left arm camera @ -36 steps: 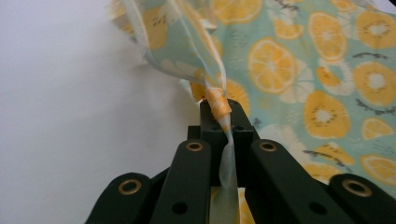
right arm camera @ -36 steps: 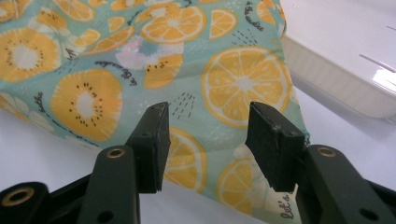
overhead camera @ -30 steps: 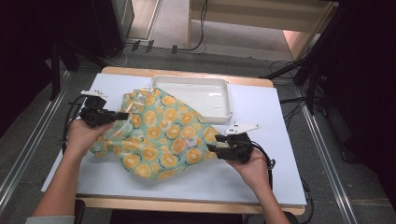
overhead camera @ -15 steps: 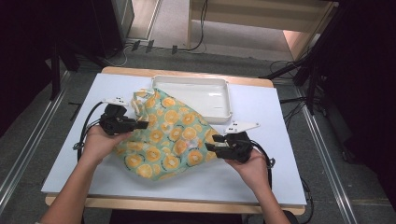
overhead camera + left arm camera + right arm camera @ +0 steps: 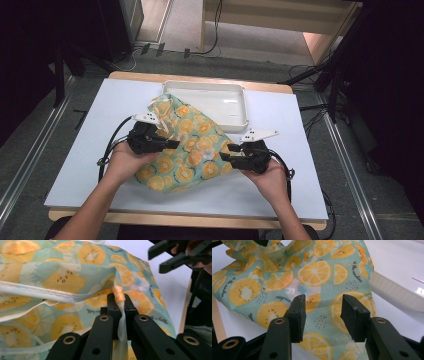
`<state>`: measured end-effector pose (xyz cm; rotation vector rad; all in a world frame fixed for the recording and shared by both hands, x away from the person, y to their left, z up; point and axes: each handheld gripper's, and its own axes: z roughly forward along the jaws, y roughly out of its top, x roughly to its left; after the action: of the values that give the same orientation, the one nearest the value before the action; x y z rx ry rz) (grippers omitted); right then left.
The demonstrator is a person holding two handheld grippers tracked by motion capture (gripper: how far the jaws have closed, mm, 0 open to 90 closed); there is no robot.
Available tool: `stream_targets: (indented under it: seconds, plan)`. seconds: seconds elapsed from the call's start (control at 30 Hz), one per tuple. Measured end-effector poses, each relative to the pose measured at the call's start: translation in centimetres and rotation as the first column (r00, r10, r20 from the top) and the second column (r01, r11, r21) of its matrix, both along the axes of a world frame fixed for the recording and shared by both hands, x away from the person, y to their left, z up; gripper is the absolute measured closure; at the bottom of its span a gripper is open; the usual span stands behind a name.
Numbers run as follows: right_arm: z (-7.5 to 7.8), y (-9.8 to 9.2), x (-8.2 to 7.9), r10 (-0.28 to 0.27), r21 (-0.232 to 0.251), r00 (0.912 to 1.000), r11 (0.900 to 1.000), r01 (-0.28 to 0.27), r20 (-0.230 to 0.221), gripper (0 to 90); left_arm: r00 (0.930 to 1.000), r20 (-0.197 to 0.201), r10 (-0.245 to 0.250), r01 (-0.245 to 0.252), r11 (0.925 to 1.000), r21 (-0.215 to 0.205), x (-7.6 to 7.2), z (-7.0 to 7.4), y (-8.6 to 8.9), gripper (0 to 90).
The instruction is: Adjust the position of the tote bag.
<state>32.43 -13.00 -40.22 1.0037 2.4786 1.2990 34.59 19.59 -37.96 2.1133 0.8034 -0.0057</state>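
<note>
Green cloth with orange fruit slices on it makes up the bag (image 5: pixel 187 145), which lies in the middle of the white table (image 5: pixel 75 165), with its far end resting against a white tray (image 5: pixel 220 100). At the bag's left side, the left gripper (image 5: pixel 172 144) has its fingers (image 5: pixel 113 306) squeezed tight on a twisted bit of the bag's edge, and the cloth there is bunched up and folded toward the middle. At the bag's right side, the right gripper (image 5: pixel 226 152) has been closing a little, but its fingers (image 5: pixel 298 312) are apart, just above the flat cloth, with nothing pinched between them. Each gripper is held by one hand (image 5: pixel 122 162) of a person.
</note>
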Motion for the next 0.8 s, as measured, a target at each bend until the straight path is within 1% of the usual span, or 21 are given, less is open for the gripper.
stream_targets:
  seconds: [0.1, 0.13, 0.2, 0.27, 0.37, 0.47, 0.63, 0.67, 0.7, 0.73, 0.8]
  plan:
    - [0.1, -0.3, 0.1, -0.01, 0.0, 0.9999, 1.0, 0.01, 0.008, 55.6, 0.9996, 0.001, -0.03, 0.03, 0.9995, -0.011, -0.4, -0.1, -1.0, 89.4]
    - [0.1, -0.4, 0.1, -0.018, 0.002, 0.9998, 1.0, 0.018, 0.004, 55.6, 0.9991, -0.002, -0.043, 0.043, 0.999, -0.013, -0.6, -0.1, -1.5, 89.5]
    - [0.1, -0.7, 0.3, -0.027, 0.003, 0.9996, 1.0, 0.027, 0.005, 55.6, 0.9972, 0.002, -0.074, 0.074, 0.9972, -0.007, -1.0, -0.2, -2.5, 89.5]
    - [0.0, -0.8, 0.3, -0.037, -0.001, 0.9993, 0.999, 0.037, 0.005, 55.6, 0.9947, -0.007, -0.103, 0.102, 0.9947, -0.011, -1.5, -0.4, -3.6, 89.5]
    - [0.0, -1.0, 0.3, -0.048, 0.0, 0.9989, 0.999, 0.048, 0.004, 55.6, 0.9901, -0.013, -0.14, 0.14, 0.9902, -0.007, -2.0, -0.7, -5.1, 89.3]
    - [0.0, -1.2, 0.3, -0.057, -0.002, 0.9983, 0.998, 0.057, -0.003, 55.5, 0.9856, -0.019, -0.168, 0.168, 0.9858, -0.009, -2.5, -0.8, -6.1, 89.3]
    - [-0.1, -1.8, 0.3, -0.082, 0.0, 0.9966, 0.997, 0.082, -0.004, 55.4, 0.9777, -0.022, -0.209, 0.208, 0.9775, -0.035, -3.8, -0.9, -7.8, 89.3]
    - [-0.1, -1.9, 0.3, -0.085, 0.002, 0.9964, 0.996, 0.085, -0.003, 55.4, 0.9762, -0.026, -0.215, 0.214, 0.976, -0.038, -4.1, -1.1, -8.2, 89.2]
    - [-0.1, -2.0, 0.2, -0.094, 0.002, 0.9956, 0.996, 0.094, -0.003, 55.4, 0.9731, -0.029, -0.229, 0.227, 0.9731, -0.037, -4.3, -1.4, -8.6, 89.2]
    - [-0.1, -2.2, 0.2, -0.098, -0.001, 0.9952, 0.995, 0.098, -0.002, 55.4, 0.9708, -0.041, -0.236, 0.235, 0.9715, -0.027, -4.4, -1.7, -8.9, 89.2]
    - [-0.1, -2.4, 0.2, -0.105, -0.001, 0.9945, 0.994, 0.105, -0.002, 55.2, 0.9668, -0.057, -0.249, 0.248, 0.9683, -0.028, -4.4, -2.3, -9.3, 88.7]
